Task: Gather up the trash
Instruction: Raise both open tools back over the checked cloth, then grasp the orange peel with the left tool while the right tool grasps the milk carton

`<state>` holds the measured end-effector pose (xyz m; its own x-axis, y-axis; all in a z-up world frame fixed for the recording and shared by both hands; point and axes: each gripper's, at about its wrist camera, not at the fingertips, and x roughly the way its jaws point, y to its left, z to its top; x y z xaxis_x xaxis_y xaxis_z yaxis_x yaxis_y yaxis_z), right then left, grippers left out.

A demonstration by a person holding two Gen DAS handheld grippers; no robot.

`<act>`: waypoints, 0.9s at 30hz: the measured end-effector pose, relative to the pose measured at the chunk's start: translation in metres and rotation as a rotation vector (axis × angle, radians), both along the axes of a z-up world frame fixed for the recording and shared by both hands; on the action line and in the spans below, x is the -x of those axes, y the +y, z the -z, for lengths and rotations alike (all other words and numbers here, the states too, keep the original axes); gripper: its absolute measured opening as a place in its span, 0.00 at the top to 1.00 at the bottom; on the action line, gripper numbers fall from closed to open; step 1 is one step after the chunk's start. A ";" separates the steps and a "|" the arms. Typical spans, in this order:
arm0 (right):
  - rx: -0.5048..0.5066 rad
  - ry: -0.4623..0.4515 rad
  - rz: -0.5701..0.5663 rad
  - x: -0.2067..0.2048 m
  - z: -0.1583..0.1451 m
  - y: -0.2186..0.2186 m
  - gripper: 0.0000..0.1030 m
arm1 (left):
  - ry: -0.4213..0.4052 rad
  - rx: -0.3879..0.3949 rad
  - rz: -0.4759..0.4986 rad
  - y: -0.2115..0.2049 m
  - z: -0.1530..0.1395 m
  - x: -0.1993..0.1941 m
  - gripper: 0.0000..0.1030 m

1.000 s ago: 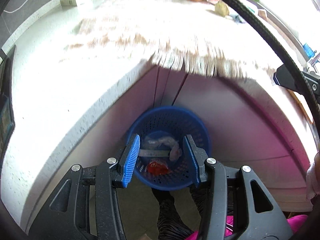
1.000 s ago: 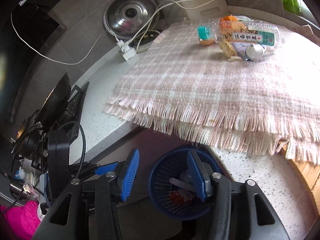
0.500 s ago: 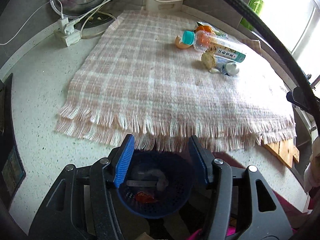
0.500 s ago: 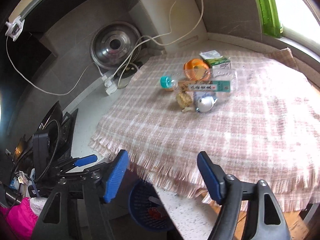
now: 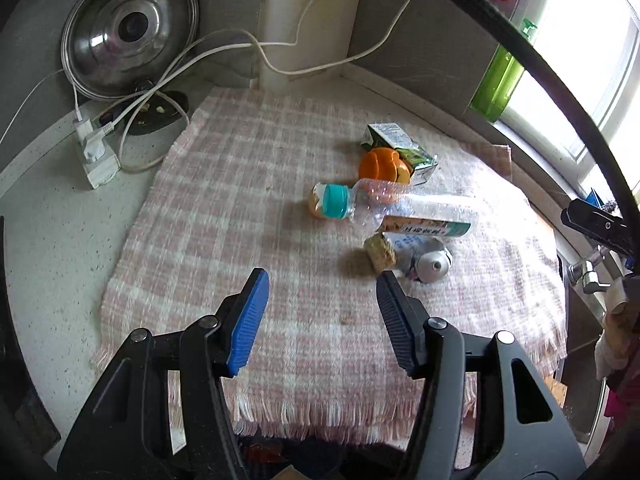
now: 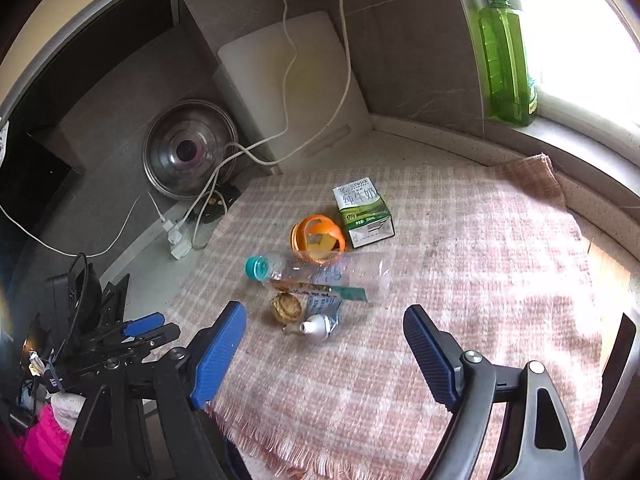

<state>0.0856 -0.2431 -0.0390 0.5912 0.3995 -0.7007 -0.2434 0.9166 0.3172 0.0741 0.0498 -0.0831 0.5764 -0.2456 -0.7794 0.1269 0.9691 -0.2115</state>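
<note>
Trash lies in a cluster on a pink checked cloth (image 5: pixel 248 208): a clear plastic bottle (image 5: pixel 400 208) with a teal cap, orange peel (image 5: pixel 382 166), a green milk carton (image 5: pixel 400 148), a walnut shell (image 5: pixel 380 252) and a crumpled silver tube (image 5: pixel 430 260). The same bottle (image 6: pixel 320 274), peel (image 6: pixel 318 236), carton (image 6: pixel 362 212), shell (image 6: pixel 284 308) and tube (image 6: pixel 320 326) show in the right wrist view. My left gripper (image 5: pixel 322 300) is open and empty, short of the shell. My right gripper (image 6: pixel 324 332) is open wide and empty above the tube.
A steel pot lid (image 5: pixel 128 40) leans on the back wall, with a white power strip (image 5: pixel 94 152) and cables in front of it. A green soap bottle (image 6: pixel 506 52) stands on the window sill. The left gripper (image 6: pixel 120 344) shows at the left of the right wrist view.
Both grippers have risen from the blue basket below the counter edge and moved in over the cloth toward the trash cluster. The right jaws have opened wider.
</note>
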 end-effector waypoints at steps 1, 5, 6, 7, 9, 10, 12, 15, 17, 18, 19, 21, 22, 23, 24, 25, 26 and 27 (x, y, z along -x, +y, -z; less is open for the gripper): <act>-0.001 0.005 -0.006 -0.008 -0.001 -0.001 0.19 | -0.001 0.004 0.002 -0.003 -0.003 -0.007 0.44; 0.012 0.017 -0.030 -0.039 -0.004 -0.003 0.19 | -0.006 0.024 0.011 -0.016 -0.011 -0.037 0.44; 0.015 0.021 -0.038 -0.047 -0.004 -0.004 0.19 | -0.006 0.029 0.013 -0.019 -0.012 -0.043 0.44; 0.017 0.025 -0.045 -0.054 -0.004 -0.004 0.19 | -0.003 0.033 0.018 -0.023 -0.013 -0.050 0.44; 0.014 0.036 -0.061 -0.069 -0.004 -0.004 0.19 | 0.004 0.037 0.024 -0.029 -0.014 -0.062 0.44; 0.016 0.042 -0.067 -0.075 -0.003 -0.003 0.19 | 0.009 0.041 0.028 -0.032 -0.014 -0.068 0.44; 0.020 0.058 -0.075 -0.089 0.000 -0.002 0.19 | 0.021 0.051 0.036 -0.038 -0.014 -0.080 0.44; 0.016 0.087 -0.092 -0.108 0.004 0.000 0.19 | 0.040 0.057 0.052 -0.047 -0.011 -0.095 0.44; 0.012 0.106 -0.100 -0.120 0.008 0.002 0.19 | 0.054 0.058 0.067 -0.053 -0.008 -0.106 0.44; 0.012 0.116 -0.102 -0.126 0.011 0.003 0.19 | 0.063 0.058 0.071 -0.056 -0.006 -0.111 0.44; 0.012 0.130 -0.107 -0.132 0.013 0.004 0.19 | 0.073 0.059 0.075 -0.059 -0.004 -0.116 0.44; 0.009 0.156 -0.115 -0.145 0.019 0.007 0.19 | 0.096 0.065 0.088 -0.064 0.001 -0.127 0.44; 0.004 0.168 -0.118 -0.152 0.022 0.008 0.19 | 0.107 0.067 0.094 -0.067 0.004 -0.132 0.44; -0.003 0.183 -0.121 -0.158 0.025 0.010 0.19 | 0.119 0.068 0.100 -0.071 0.007 -0.136 0.44; -0.008 0.200 -0.124 -0.165 0.029 0.012 0.19 | 0.130 0.066 0.106 -0.073 0.010 -0.141 0.44; -0.012 0.218 -0.126 -0.172 0.033 0.013 0.19 | 0.138 0.063 0.110 -0.076 0.012 -0.145 0.44; -0.017 0.234 -0.125 -0.179 0.037 0.015 0.19 | 0.145 0.060 0.112 -0.078 0.014 -0.149 0.44; -0.023 0.246 -0.121 -0.185 0.042 0.014 0.19 | 0.153 0.060 0.114 -0.080 0.017 -0.153 0.44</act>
